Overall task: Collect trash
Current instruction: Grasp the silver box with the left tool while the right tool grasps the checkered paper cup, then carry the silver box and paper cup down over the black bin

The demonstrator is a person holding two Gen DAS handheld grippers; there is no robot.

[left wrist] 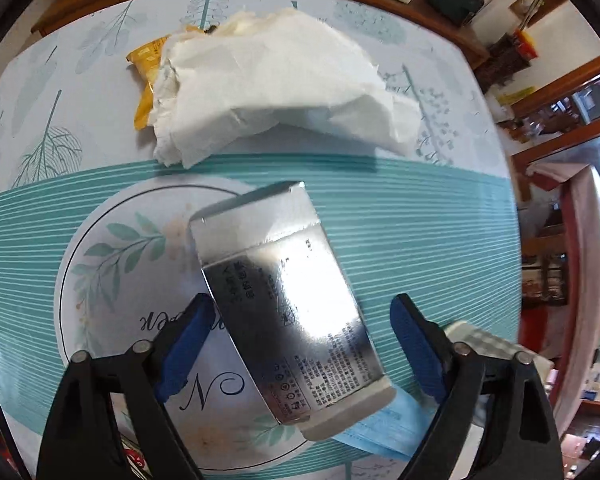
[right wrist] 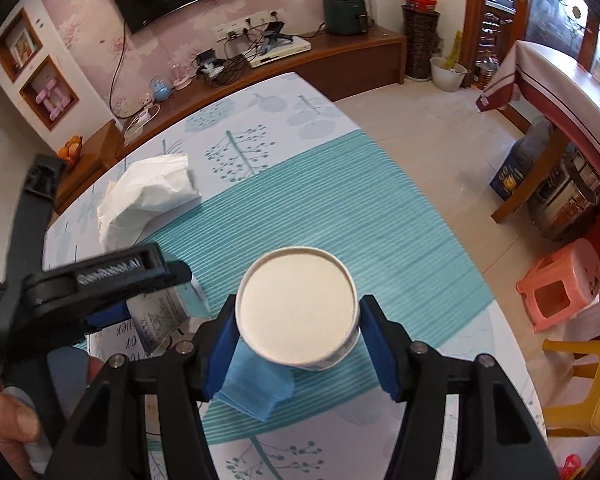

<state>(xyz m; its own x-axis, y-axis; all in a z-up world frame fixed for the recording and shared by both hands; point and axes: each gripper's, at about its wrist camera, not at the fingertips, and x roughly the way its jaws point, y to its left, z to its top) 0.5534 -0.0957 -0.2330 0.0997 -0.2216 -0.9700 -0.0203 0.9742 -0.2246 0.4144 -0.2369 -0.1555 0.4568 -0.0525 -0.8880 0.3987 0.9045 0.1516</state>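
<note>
A shiny silver box (left wrist: 288, 304) with small print lies on the table between the wide-open fingers of my left gripper (left wrist: 304, 344), touched by neither pad; it also shows in the right wrist view (right wrist: 160, 312). A blue face mask (left wrist: 384, 424) lies under its near end. Crumpled white tissue (left wrist: 268, 80) and a yellow snack wrapper (left wrist: 146, 76) lie farther off. My right gripper (right wrist: 296, 336) straddles a white paper cup (right wrist: 296, 304), upside down on the blue mask (right wrist: 256, 388). Its left pad touches the cup; the right pad stands just off it.
The table wears a teal and white leaf-print cloth (right wrist: 340, 200). A wooden TV cabinet (right wrist: 340, 56) with cables stands behind it. A pink stool (right wrist: 560, 292) and a yellow chair (right wrist: 588, 384) stand on the floor at the right.
</note>
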